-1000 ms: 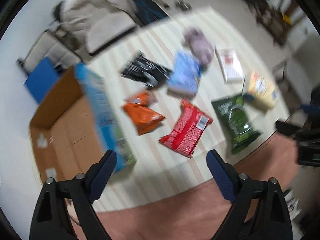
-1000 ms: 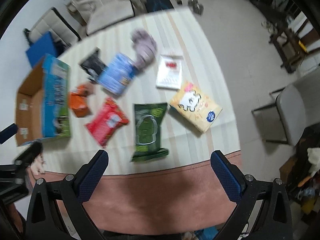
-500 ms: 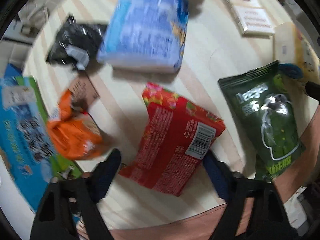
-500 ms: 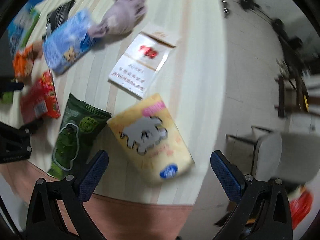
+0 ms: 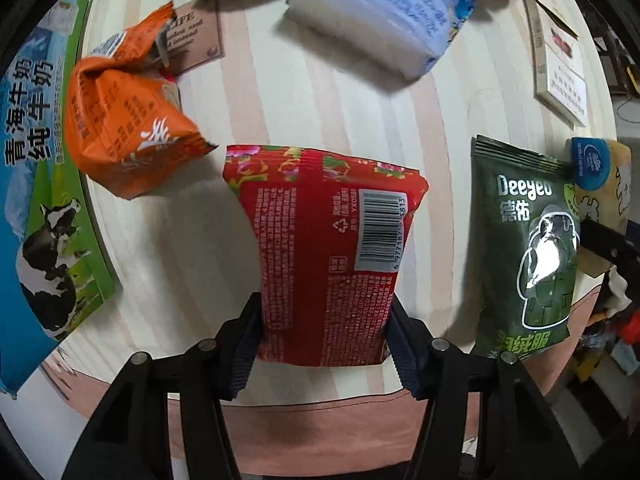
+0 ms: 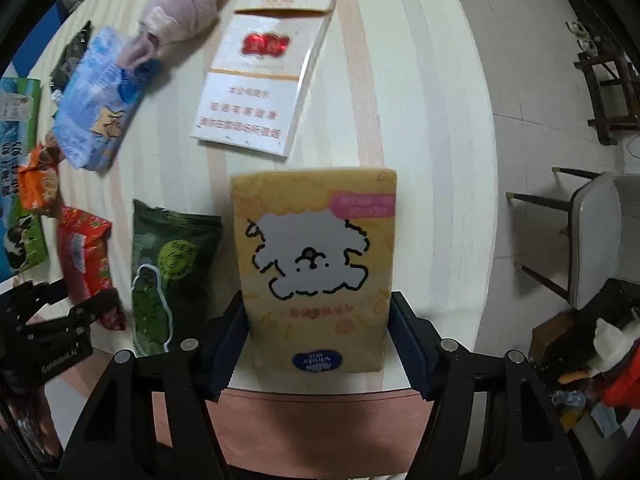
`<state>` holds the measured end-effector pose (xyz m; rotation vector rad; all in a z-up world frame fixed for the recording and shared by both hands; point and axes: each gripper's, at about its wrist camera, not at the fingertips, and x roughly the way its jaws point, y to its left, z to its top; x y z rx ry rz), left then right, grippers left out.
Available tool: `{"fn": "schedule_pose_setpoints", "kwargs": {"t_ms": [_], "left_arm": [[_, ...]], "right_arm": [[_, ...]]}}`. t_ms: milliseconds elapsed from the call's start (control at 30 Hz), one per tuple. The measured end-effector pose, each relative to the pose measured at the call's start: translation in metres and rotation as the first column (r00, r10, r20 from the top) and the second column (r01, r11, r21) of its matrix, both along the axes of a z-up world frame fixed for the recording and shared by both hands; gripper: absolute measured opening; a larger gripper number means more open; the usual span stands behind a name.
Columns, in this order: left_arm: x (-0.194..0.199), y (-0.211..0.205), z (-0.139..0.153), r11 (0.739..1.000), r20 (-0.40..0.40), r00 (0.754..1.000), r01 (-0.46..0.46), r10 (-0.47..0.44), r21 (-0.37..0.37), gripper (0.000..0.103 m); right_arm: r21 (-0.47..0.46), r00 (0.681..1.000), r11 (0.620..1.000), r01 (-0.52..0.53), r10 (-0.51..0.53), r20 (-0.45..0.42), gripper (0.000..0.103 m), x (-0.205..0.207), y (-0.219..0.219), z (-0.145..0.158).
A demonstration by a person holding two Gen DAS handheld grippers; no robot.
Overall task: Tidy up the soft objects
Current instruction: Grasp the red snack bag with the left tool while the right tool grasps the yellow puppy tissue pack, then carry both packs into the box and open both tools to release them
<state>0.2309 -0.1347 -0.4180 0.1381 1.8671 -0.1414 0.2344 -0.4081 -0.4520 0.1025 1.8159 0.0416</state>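
A pale wooden table (image 5: 320, 92), striped in cream and pink bands and edged along the near side with a dull pink border, carries everything. At its left edge stands a printed carton (image 5: 36, 184), blue and green, with a black-and-white cow and large Chinese characters on its glossy side. A plump blue-and-white plastic pack (image 5: 384, 12) lies at the far side, soft and pillow-shaped, its print too blurred to read. Beside it in the right wrist view sits a fuzzy lilac plush item (image 6: 184, 8) and a flat white box (image 6: 260, 80) with a red emblem and upside-down Chinese text.

The yellow tissue pack (image 6: 316, 268) is a soft rectangular block printed with a fluffy white cartoon dog, a pink label and a blue oval logo that seems to read "Vinda". The right gripper (image 6: 316, 340) straddles its near end, jaws closing, ribbed blue pads right at its sides.

The glossy green pouch (image 5: 528, 240) reads "Deeyeo" above Chinese characters. The red packet (image 5: 328, 248), crinkly film with floral trim, a barcode and a recycling mark, lies between green pouch and crumpled orange bag (image 5: 128, 128). The left gripper (image 5: 324, 344) is closing on the packet's near end, pads pressing its sides.
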Motion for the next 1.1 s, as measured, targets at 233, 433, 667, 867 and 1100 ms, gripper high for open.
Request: {"fn": "schedule_pose_setpoints", "kwargs": {"t_ms": [233, 433, 667, 867, 1100], "left_arm": [[-0.013, -0.005, 0.017, 1.000, 0.059, 0.998, -0.022, 0.021, 0.006, 0.046], [-0.031, 0.002, 0.061, 0.999, 0.131, 0.990, -0.043, 0.044, -0.015, 0.045], [-0.058, 0.038, 0.174, 0.978, 0.268, 0.949, -0.121, 0.164, -0.168, 0.045], [-0.036, 0.086, 0.261, 0.961, 0.390, 0.888, -0.164, 0.243, -0.224, 0.045], [0.016, 0.190, 0.272, 0.956, 0.436, 0.851, -0.254, 0.293, -0.147, 0.045]], "right_arm": [[-0.023, 0.998, 0.998, 0.061, -0.060, 0.030, 0.066, -0.008, -0.005, -0.007], [-0.010, 0.993, 0.995, 0.096, -0.095, 0.064, 0.066, -0.040, -0.017, 0.012], [0.097, 0.976, 0.994, 0.053, -0.072, 0.206, 0.066, -0.068, -0.002, 0.112], [0.210, 0.948, 0.975, -0.080, 0.010, 0.317, 0.066, -0.057, 0.087, 0.206], [0.296, 0.922, 0.932, -0.210, 0.088, 0.378, 0.066, -0.012, 0.225, 0.254]]}}
